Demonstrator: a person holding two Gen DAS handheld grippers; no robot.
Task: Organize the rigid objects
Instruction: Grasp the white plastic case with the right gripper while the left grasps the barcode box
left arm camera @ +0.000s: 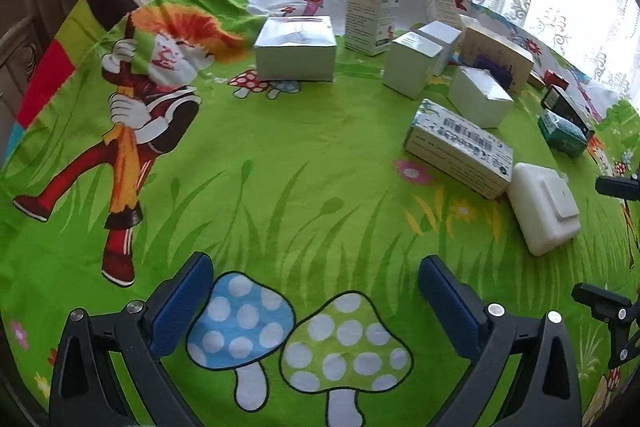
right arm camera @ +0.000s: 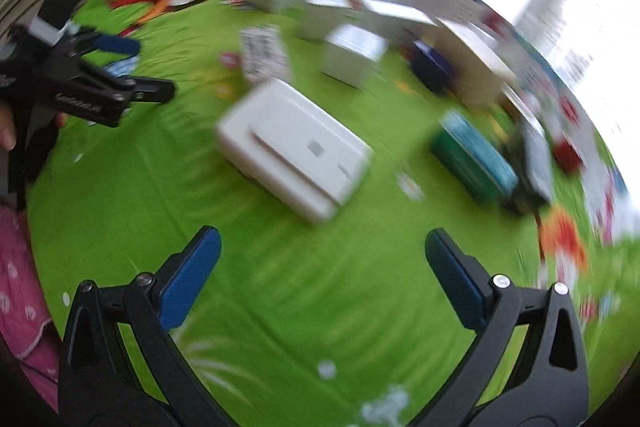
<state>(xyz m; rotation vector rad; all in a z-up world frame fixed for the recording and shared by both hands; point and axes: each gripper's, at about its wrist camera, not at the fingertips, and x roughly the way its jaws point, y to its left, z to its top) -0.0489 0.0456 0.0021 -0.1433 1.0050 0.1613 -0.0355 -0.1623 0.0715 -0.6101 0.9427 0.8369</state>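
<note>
Desk [left arm camera: 280, 155] under cartoon cloth, window behind. Boxes scattered far right; white flat case [right arm camera: 294, 149] lies nearest, just ahead of my right tongs [right arm camera: 322, 247]. Right tongs apart, empty; left tongs [left arm camera: 316, 269] apart, empty. View blurred: advise steadying, then straddling case squarely across short sides.

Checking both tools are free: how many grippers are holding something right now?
0. The left gripper is open above the mushroom cloth; the right gripper is open just short of the white box.
</note>
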